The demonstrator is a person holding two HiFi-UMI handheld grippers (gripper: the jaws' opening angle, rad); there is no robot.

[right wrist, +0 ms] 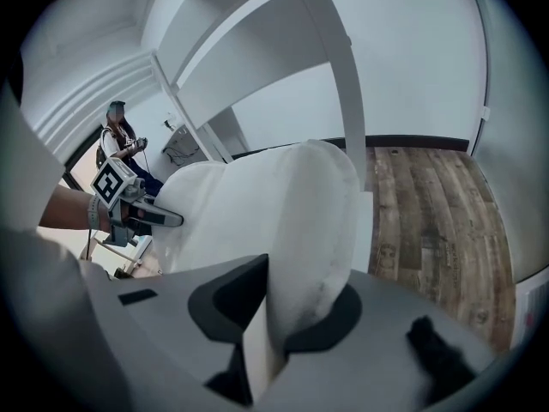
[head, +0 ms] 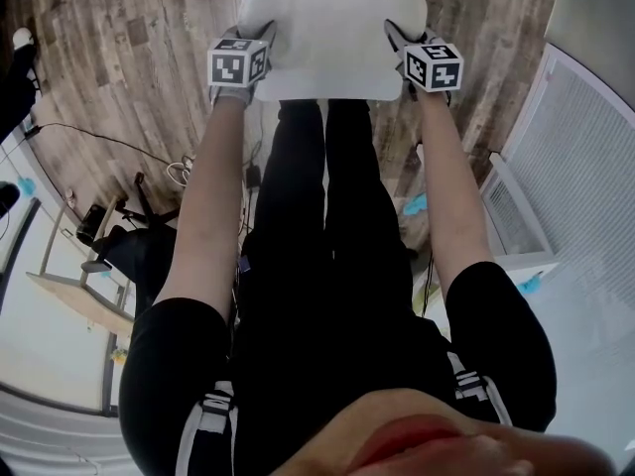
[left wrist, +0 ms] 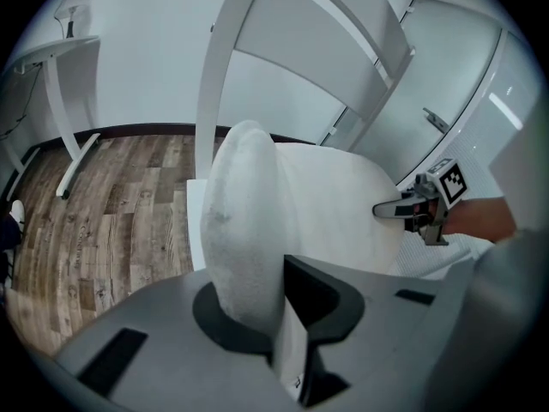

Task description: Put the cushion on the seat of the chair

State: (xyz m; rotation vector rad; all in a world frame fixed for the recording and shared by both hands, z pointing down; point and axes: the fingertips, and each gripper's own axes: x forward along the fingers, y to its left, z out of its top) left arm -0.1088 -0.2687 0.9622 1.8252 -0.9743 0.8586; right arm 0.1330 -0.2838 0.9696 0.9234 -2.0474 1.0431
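While my left gripper and right gripper each pinch, jaws narrow, one edge of the plump white fabric cushion, it lies over the seat of the white wooden chair.

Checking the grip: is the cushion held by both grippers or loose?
Held: the left gripper and the right gripper each pinch an edge of the cushion.
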